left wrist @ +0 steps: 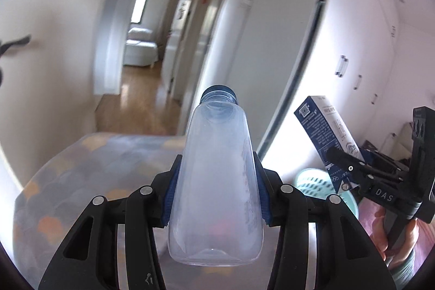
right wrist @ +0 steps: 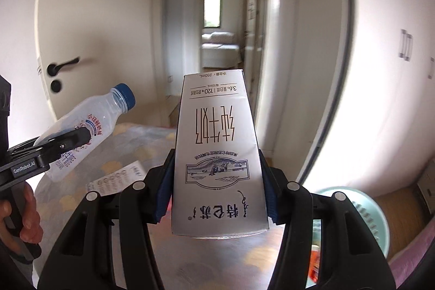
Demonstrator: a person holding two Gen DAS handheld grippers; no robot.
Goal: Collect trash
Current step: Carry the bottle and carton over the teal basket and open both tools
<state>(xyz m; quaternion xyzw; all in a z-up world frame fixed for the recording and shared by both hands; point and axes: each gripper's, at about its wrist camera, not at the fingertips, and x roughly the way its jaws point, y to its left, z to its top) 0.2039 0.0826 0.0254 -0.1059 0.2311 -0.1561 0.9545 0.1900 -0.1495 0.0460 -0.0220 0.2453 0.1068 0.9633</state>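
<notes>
The clear plastic bottle with a blue screw cap (left wrist: 216,175) is empty and capped, raised off the surface, its cap pointing toward twelve o'clock in the left wrist view, base nearest the lens. The white milk carton with blue side panels (right wrist: 217,154) is shut and undented, raised too, its printing upside down in the right wrist view. A pale teal plastic bin with a slotted wall (right wrist: 361,216) stands at four o'clock of the carton.
</notes>
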